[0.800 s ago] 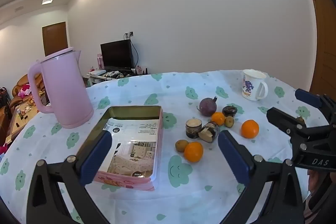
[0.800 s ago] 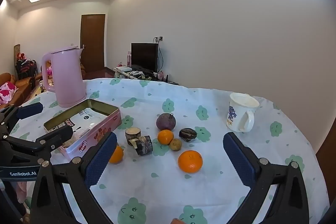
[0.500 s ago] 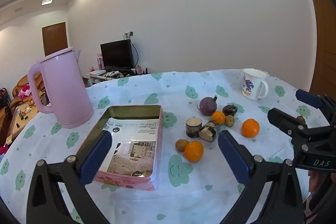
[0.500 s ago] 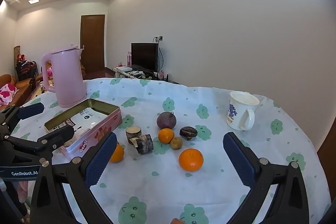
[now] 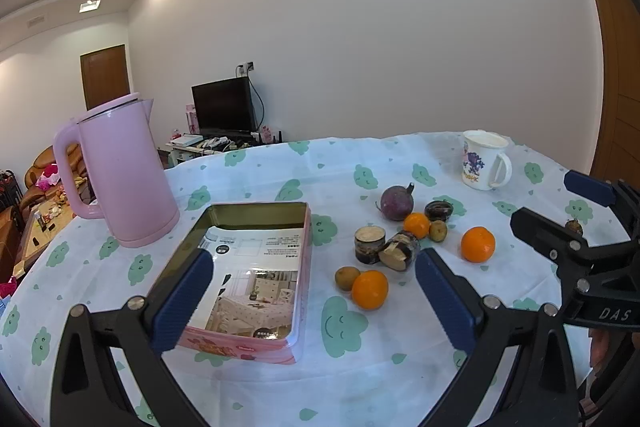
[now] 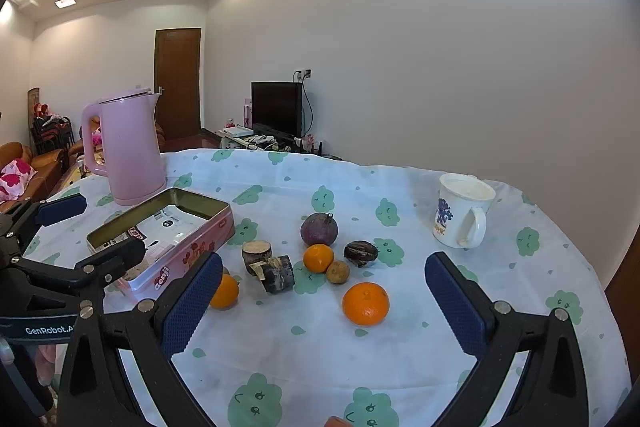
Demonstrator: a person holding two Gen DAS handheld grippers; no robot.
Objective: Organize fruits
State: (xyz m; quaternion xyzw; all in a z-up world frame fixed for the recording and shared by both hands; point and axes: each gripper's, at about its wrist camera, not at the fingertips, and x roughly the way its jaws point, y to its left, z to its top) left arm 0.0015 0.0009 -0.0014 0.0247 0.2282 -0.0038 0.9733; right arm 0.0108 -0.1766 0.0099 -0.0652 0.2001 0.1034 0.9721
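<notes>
Three oranges (image 5: 370, 289) (image 6: 365, 303), a round purple fruit (image 5: 396, 203) (image 6: 319, 229), a dark wrinkled fruit (image 5: 439, 210) (image 6: 361, 253) and small brown fruits (image 5: 347, 277) (image 6: 338, 271) lie loose on the cloth. Two cut brown stem pieces (image 5: 370, 245) (image 6: 278, 273) sit among them. An open pink tin (image 5: 304, 267) (image 6: 188, 251) holds only a printed card, left of the fruit. My left gripper (image 5: 312, 259) (image 6: 96, 231) hovers open over the tin's near end. My right gripper (image 6: 323, 263) (image 5: 560, 205) hovers open in front of the fruit, holding nothing.
A tall pink kettle (image 5: 124, 175) (image 6: 128, 151) stands behind the tin at the left. A white printed mug (image 5: 484, 159) (image 6: 462, 211) stands at the back right. A small dark fruit (image 5: 574, 225) lies near the table's right edge. The round table's edge curves close on both sides.
</notes>
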